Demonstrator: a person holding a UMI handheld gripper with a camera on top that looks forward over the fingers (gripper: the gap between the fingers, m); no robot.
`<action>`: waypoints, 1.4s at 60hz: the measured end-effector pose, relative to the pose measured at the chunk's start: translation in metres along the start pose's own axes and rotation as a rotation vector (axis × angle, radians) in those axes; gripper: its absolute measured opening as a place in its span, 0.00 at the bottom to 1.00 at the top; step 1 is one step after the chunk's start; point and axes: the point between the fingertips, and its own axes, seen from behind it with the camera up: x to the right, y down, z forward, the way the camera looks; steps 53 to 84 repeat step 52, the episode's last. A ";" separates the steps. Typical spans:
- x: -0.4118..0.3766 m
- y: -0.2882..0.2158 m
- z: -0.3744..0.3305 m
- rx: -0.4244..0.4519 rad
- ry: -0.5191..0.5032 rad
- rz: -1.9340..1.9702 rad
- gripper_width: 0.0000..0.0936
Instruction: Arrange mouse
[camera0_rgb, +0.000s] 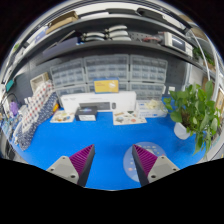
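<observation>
The fingers (113, 160) stand spread apart with bare blue tabletop (100, 140) between them, holding nothing. No mouse can be made out for certain; small pale items lie far beyond them near a long white box (97, 102). A potted green plant (195, 110) stands off to the right.

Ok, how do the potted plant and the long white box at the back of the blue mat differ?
The potted plant stands off to the right of the open gripper, leafy, green and upright in a white pot; the white box lies long, low and flat-sided beyond the fingers. The plant spreads irregularly, the box is rectangular. Both rest at the blue mat edge, out of the fingers' reach.
</observation>
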 end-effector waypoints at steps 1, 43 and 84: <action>-0.008 -0.002 -0.005 0.010 -0.007 0.002 0.80; -0.167 0.032 -0.103 0.042 -0.041 -0.070 0.82; -0.165 0.037 -0.106 0.032 -0.023 -0.074 0.81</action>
